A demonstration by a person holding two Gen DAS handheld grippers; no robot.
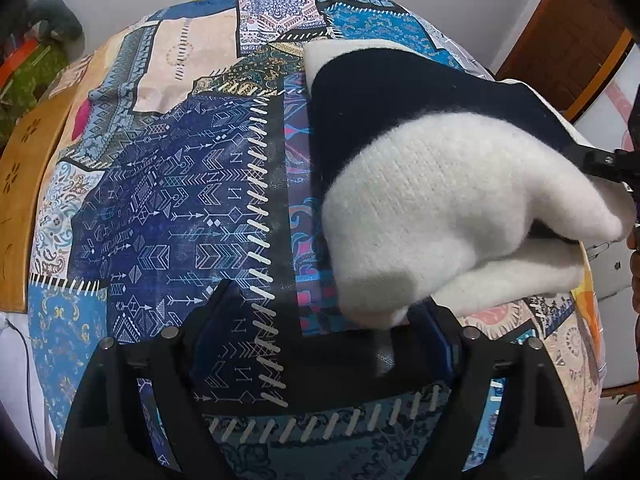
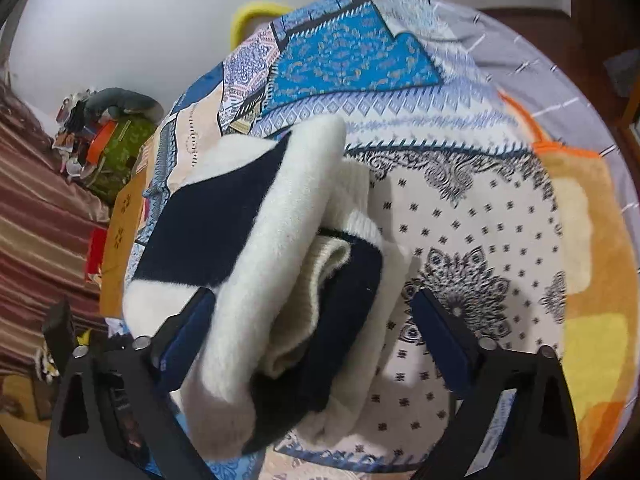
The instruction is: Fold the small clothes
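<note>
A small white and navy knit garment (image 1: 440, 184) lies folded in a thick bundle on the patchwork bedspread (image 1: 168, 200). My left gripper (image 1: 320, 332) is open just in front of the bundle's near edge, with one white corner resting by its right finger. In the right wrist view the same garment (image 2: 280, 260) lies between the fingers of my right gripper (image 2: 316, 332), which is open wide around the folded layers without pinching them. The other gripper's black tip (image 1: 612, 164) shows at the garment's right edge.
The patterned bedspread (image 2: 480, 220) covers the whole bed. A wooden board (image 1: 24, 184) runs along the left edge. A yellow hoop (image 2: 256, 12) stands at the far end. Clutter and a green cloth (image 2: 116, 148) sit left of the bed, and a brown door (image 1: 568, 40) is far right.
</note>
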